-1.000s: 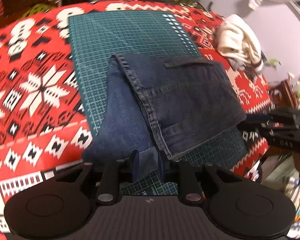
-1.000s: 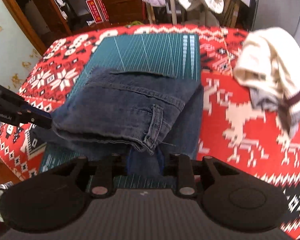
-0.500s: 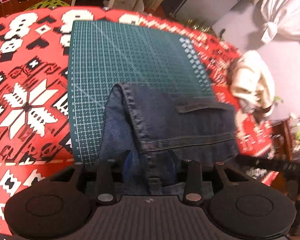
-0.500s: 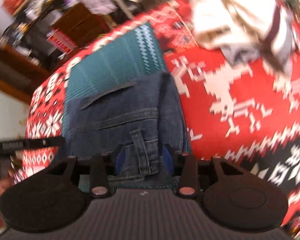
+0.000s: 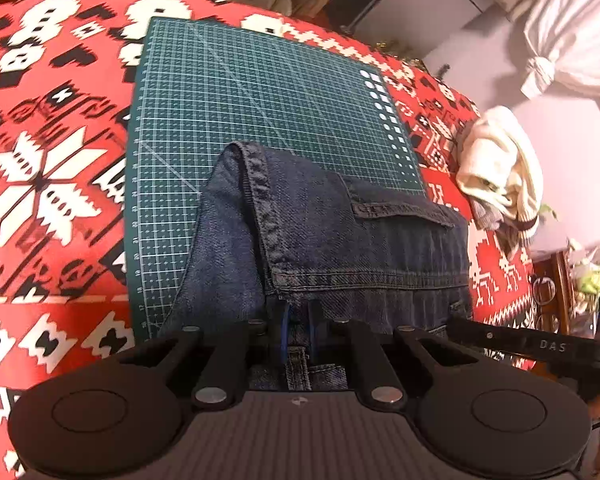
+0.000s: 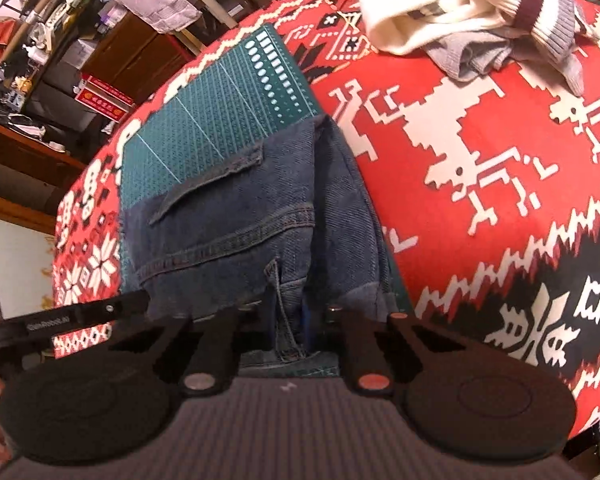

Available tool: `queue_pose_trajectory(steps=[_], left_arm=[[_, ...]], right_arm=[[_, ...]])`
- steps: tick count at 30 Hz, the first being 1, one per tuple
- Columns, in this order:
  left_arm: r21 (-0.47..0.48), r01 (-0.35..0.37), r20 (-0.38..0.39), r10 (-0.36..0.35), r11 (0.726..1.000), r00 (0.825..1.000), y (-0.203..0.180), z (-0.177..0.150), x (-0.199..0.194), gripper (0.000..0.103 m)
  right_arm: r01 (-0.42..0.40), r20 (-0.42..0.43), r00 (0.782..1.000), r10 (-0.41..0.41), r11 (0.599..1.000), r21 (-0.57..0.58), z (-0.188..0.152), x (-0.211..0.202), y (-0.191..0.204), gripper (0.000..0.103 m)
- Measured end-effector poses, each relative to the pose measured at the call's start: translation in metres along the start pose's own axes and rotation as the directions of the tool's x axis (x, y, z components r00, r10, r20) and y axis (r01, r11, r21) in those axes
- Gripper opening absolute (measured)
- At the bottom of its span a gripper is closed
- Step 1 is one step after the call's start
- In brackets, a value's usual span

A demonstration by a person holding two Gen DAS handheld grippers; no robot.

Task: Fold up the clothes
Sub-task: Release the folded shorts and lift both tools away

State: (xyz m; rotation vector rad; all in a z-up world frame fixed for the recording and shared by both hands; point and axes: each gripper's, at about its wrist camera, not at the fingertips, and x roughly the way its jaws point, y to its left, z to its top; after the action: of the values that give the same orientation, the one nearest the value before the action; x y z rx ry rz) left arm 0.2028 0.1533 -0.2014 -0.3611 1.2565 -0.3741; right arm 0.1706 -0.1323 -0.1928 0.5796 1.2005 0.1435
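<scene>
Folded denim (image 5: 364,248) is covering the near part of the green cutting mat (image 5: 260,92) and is hiding most of the left gripper (image 5: 298,330) fingertips. In the right wrist view, the cream sweater (image 6: 460,4) is running off the top edge, and shelf clutter is appearing too small to identify.

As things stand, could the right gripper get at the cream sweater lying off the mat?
Probably not without letting go first: the right gripper is shut on the jeans. Otherwise the way looks free; the cream sweater lies on bare red cloth with nothing between.
</scene>
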Motion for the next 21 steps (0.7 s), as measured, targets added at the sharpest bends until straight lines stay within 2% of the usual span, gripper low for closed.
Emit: queue_pose_trajectory(steps=[2, 5, 8, 10, 13, 16, 19, 21], left_arm=[[-0.003, -0.029, 0.005, 0.029, 1.000, 1.000, 0.000, 0.002, -0.007, 0.009], [0.005, -0.050, 0.033, 0.050, 0.999, 0.998, -0.002, 0.008, -0.024, 0.005], [0.016, -0.054, 0.069, 0.053, 0.998, 0.996, -0.010, 0.019, -0.038, 0.004], [0.038, -0.050, 0.090, 0.046, 0.998, 0.995, -0.020, 0.028, -0.041, 0.004], [0.058, -0.027, 0.107, 0.020, 0.998, 0.994, -0.035, 0.039, -0.030, 0.004], [0.074, -0.012, 0.098, 0.004, 0.997, 0.995, -0.048, 0.045, -0.011, 0.001], [0.074, -0.009, 0.075, 0.004, 0.997, 0.997, -0.054, 0.044, 0.007, 0.000], [0.085, -0.032, 0.062, 0.027, 0.996, 0.998, -0.056, 0.041, 0.018, 0.000]], right_arm=[[0.008, -0.001, 1.000, -0.008, 1.000, 0.000, 0.003, -0.001, 0.000, 0.019], [0.023, 0.012, 1.000, -0.023, 0.999, -0.025, 0.006, -0.010, 0.004, 0.019], [0.108, 0.041, 0.994, -0.105, 0.990, -0.088, 0.008, -0.027, 0.014, 0.019], [0.166, 0.089, 0.984, -0.155, 0.976, -0.142, 0.012, -0.038, 0.027, 0.017], [0.206, 0.171, 0.971, -0.167, 0.946, -0.249, 0.023, -0.040, 0.057, 0.017], [0.184, 0.189, 0.973, -0.129, 0.931, -0.315, 0.035, -0.023, 0.085, 0.017], [0.157, 0.143, 0.983, -0.118, 0.939, -0.307, 0.042, 0.008, 0.098, 0.016], [0.164, 0.121, 0.984, -0.132, 0.937, -0.308, 0.040, 0.026, 0.101, 0.016]])
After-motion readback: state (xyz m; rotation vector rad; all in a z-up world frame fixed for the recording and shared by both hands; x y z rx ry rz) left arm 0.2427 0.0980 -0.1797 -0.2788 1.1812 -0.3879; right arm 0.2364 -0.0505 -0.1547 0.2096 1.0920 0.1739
